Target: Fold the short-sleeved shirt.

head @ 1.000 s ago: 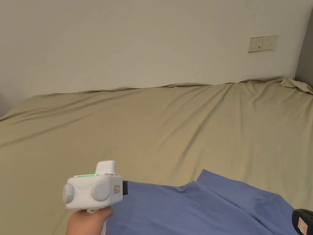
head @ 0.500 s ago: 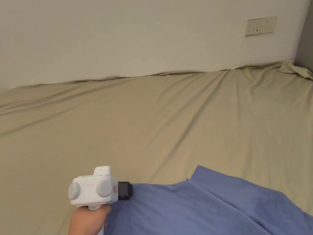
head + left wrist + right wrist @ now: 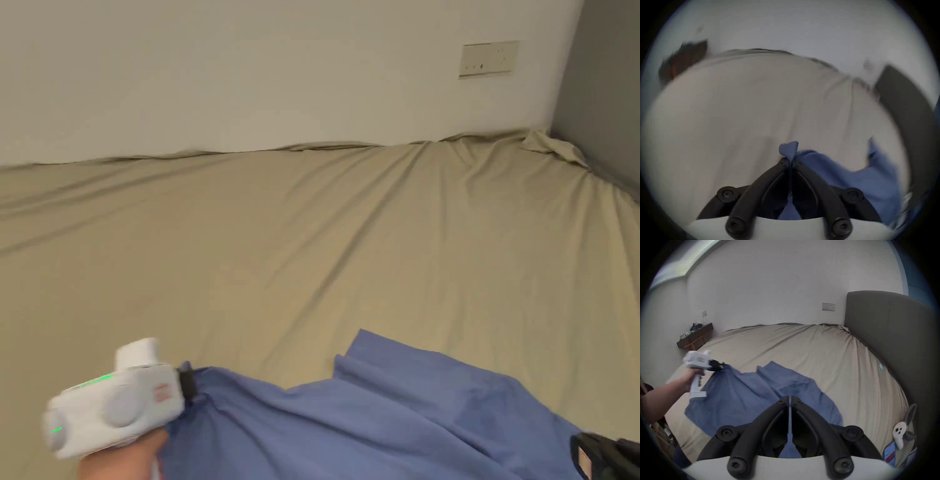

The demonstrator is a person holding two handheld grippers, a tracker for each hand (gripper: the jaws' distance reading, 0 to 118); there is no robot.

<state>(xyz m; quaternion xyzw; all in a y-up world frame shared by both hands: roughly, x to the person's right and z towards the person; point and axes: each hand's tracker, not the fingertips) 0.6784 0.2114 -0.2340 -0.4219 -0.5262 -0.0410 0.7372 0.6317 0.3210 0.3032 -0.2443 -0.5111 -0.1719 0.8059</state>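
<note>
Across the near side of the bed (image 3: 375,250) the blue shirt (image 3: 387,425) has bunched where it lay flat a moment ago, dragged leftward by the left claw (image 3: 791,160) clenched on its corner, while the right claw (image 3: 790,398) pinches the opposite edge, so the spreading looks unfinished.

The wide beige-sheeted bed (image 3: 350,250) is looked across from above in the head view, toward the plain pale wall (image 3: 250,69). The same sheet and the crumpled blue cloth shirt (image 3: 843,172) are seen from close and low in the blurred left gripper view, past its own black jaws. From the right gripper view, set farther back, bed, shirt, wall and dark grey padded headboard (image 3: 893,340) are taken in, all shared with the other two.
</note>
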